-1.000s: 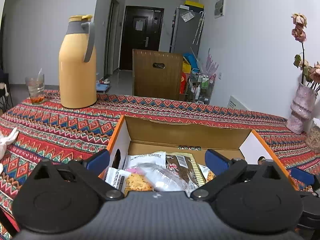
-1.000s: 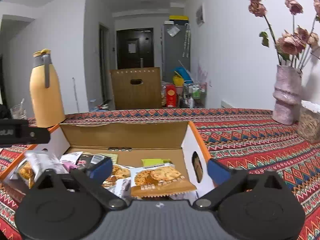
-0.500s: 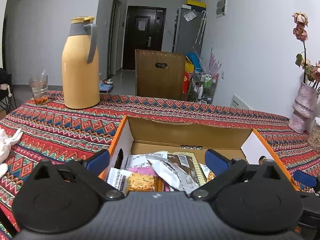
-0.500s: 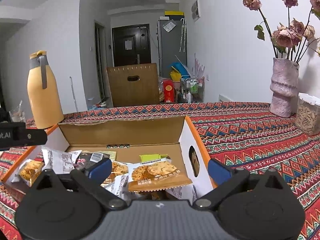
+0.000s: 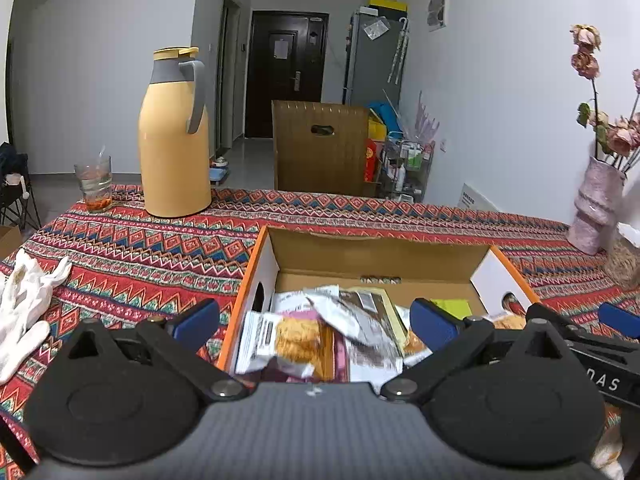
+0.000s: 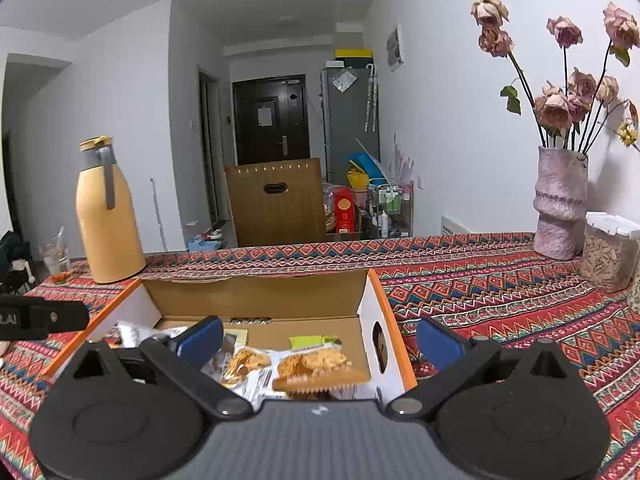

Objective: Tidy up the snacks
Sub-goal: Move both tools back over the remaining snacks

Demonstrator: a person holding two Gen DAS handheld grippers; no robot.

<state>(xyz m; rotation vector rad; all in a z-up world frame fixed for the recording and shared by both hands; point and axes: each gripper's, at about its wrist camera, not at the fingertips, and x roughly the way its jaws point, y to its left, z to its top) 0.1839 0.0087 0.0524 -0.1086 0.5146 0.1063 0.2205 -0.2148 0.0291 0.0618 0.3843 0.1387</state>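
Both tongs, left gripper (image 5: 314, 320) and right gripper (image 6: 318, 338), hang apart and empty over the box (image 5: 376, 250) mid-table; snacks (image 5: 320, 332) lie inside, so I judge I'm between picks, choosing next.

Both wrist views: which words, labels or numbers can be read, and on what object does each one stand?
"DAS": on the right tool's black body, cut off by the frame.
"LAI": on the left tool's black body, cut off.
Snack packets, red canister, door notice: print too small or blurred.
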